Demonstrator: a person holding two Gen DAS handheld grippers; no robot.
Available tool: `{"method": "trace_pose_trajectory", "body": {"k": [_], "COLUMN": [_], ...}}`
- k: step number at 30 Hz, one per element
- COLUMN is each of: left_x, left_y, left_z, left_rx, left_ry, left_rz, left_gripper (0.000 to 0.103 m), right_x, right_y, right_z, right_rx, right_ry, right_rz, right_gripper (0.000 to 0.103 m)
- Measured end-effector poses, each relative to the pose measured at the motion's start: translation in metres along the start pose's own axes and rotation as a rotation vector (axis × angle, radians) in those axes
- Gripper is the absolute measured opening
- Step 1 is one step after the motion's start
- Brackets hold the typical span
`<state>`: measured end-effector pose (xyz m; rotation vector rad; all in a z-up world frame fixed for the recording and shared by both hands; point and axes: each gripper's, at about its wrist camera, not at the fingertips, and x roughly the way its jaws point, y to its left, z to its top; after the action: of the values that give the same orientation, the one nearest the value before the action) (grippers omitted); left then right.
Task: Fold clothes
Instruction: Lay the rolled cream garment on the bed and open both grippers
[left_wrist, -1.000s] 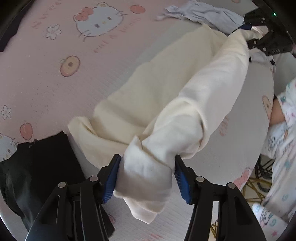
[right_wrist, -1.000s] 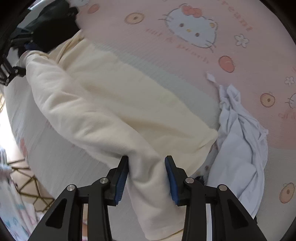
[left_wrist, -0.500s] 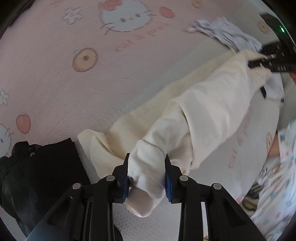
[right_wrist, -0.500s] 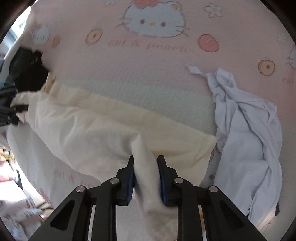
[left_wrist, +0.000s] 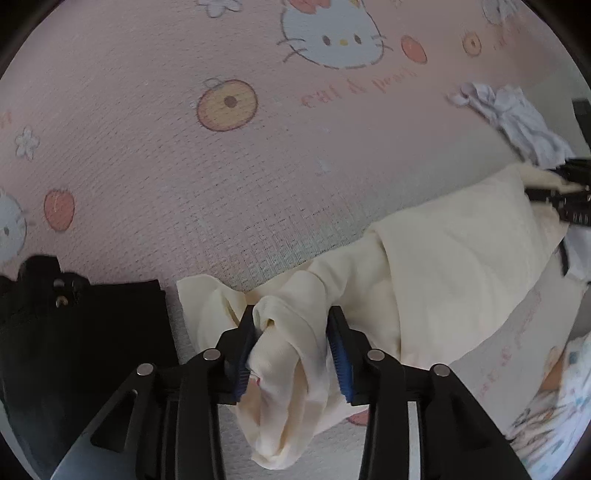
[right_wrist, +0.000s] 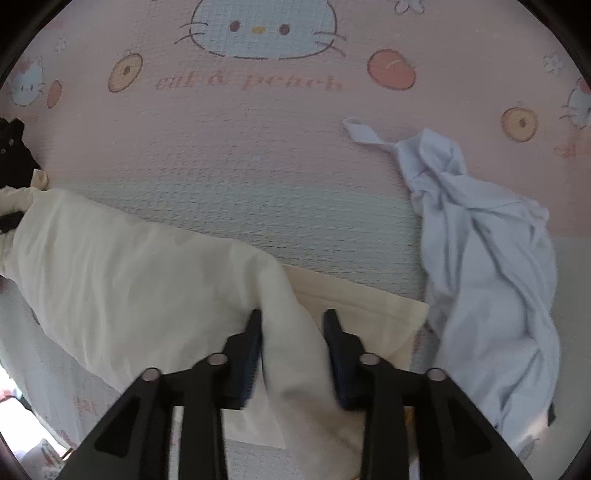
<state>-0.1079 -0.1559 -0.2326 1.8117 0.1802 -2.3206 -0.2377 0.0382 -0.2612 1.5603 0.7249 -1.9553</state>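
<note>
A cream garment (left_wrist: 443, 258) lies folded lengthwise on the pink cartoon-print sheet (left_wrist: 166, 166), stretched between both grippers. My left gripper (left_wrist: 291, 332) points down at one end, with a bunched wad of the cream cloth filling the gap and touching both blue pads; its jaws are opening. At the other end my right gripper (right_wrist: 293, 332) is opening too. A fold of the cream garment (right_wrist: 129, 277) runs loosely between its fingers, with a gap at the right one. The right gripper (left_wrist: 561, 199) also shows at the left wrist view's right edge.
A black garment (left_wrist: 92, 332) lies just left of the left gripper. A crumpled pale blue garment (right_wrist: 480, 258) sits right of the right gripper. A person's patterned sleeve (left_wrist: 565, 406) is at the lower right, by the bed edge.
Both grippers have lowered the cream garment onto the sheet and rolled. They squeezed tight on the cloth, then widened; the right jaws now stand clearly apart around the fold.
</note>
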Motion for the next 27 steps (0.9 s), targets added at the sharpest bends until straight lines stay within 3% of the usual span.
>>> {"method": "trace_pose_trajectory", "body": {"k": [2,3,5,6,9,13,16,19,22,27], "left_x": [-0.010,-0.016,-0.032,-0.040,-0.057,-0.074,-0.077,-0.081,-0.075,-0.052], "left_y": [0.007,0.010,0.015,0.020,0.028,0.024,0.020,0.010,0.005,0.005], "left_z": [-0.003,-0.005,-0.014,-0.016,-0.022,-0.044,-0.063,-0.080,-0.091,-0.114], "left_rx": [-0.041,-0.063,-0.107,-0.136,-0.200,-0.291,-0.380,-0.428,-0.491,-0.665], "left_ry": [-0.017,-0.026,-0.057,-0.078,-0.119,-0.146,-0.176,-0.189,-0.185,-0.180], "left_rz": [-0.032,-0.047,-0.085,-0.116,-0.183,-0.173,-0.257,-0.258,-0.281,-0.403], "left_gripper": [0.038,0.044,0.074,0.076,0.077,0.077,0.077,0.077,0.077,0.077], "right_x": [-0.011,-0.019,-0.033,-0.041,-0.061,-0.078,-0.071,-0.051,-0.033,-0.016], "right_y": [-0.003,-0.006,-0.013,-0.017,-0.029,-0.045,-0.057,-0.069,-0.074,-0.073], "right_z": [-0.005,-0.008,-0.016,-0.020,-0.036,-0.075,-0.098,-0.124,-0.141,-0.152], "right_rx": [0.014,0.034,0.078,0.100,0.172,0.346,0.512,0.696,0.823,0.888], "right_ry": [-0.029,-0.037,-0.052,-0.058,-0.082,-0.164,-0.202,-0.214,-0.210,-0.234], "right_rz": [-0.014,-0.007,0.000,0.002,0.009,0.086,0.246,0.413,0.510,0.533], "right_gripper": [0.068,0.069,0.069,0.070,0.071,0.074,0.075,0.075,0.075,0.075]}}
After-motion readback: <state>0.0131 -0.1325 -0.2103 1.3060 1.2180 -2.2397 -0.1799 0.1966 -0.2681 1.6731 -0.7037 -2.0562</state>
